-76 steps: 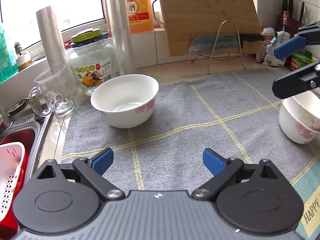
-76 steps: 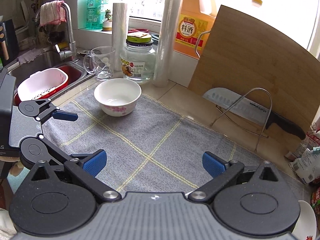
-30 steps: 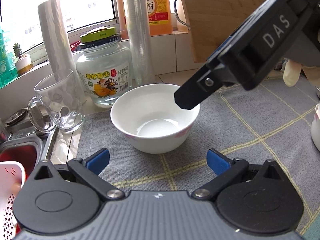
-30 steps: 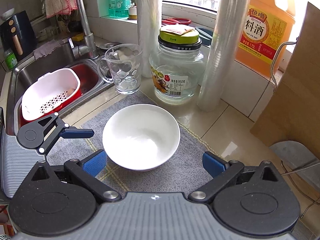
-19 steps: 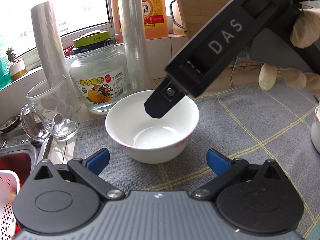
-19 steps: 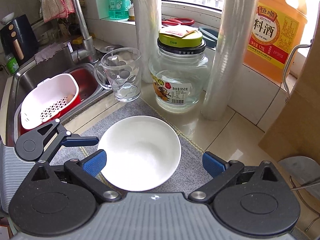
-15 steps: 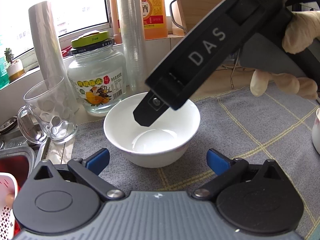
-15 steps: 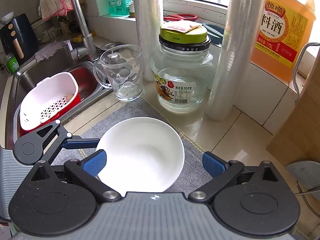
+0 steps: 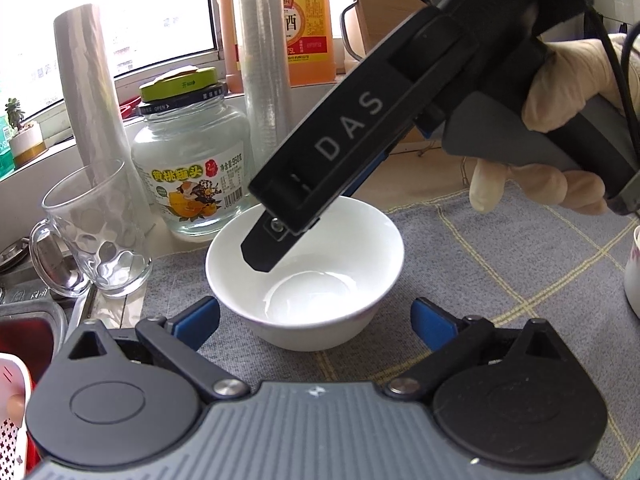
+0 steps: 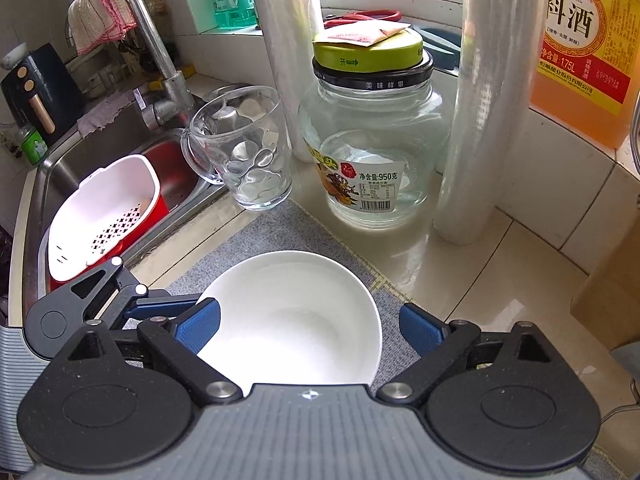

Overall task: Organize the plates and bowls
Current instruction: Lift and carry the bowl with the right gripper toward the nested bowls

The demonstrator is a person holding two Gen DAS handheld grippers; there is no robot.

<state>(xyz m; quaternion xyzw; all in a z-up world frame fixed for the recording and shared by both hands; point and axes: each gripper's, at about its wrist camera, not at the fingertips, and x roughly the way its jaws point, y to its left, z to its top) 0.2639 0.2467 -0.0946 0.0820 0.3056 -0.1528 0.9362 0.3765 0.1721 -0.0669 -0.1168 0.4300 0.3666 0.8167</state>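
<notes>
On a grey checked mat [image 9: 500, 264] beside the sink [image 10: 60, 168], a white bowl [image 9: 304, 280] stands upright, its mouth facing up; being round, it has no long axis. A glass mug [image 10: 244, 152] and a glass jar with a green lid [image 10: 372, 136] stand just beyond it on the counter.

The right gripper [image 10: 308, 326], held in a gloved hand [image 9: 568, 92], points steeply down over the bowl. Its jaws have just been closing but are still wide, one blue pad inside the bowl, the other outside the rim. Neither pad visibly presses on it.

The left gripper [image 9: 316, 320] hovers near the bowl's front, jaws wide and holding nothing.
</notes>
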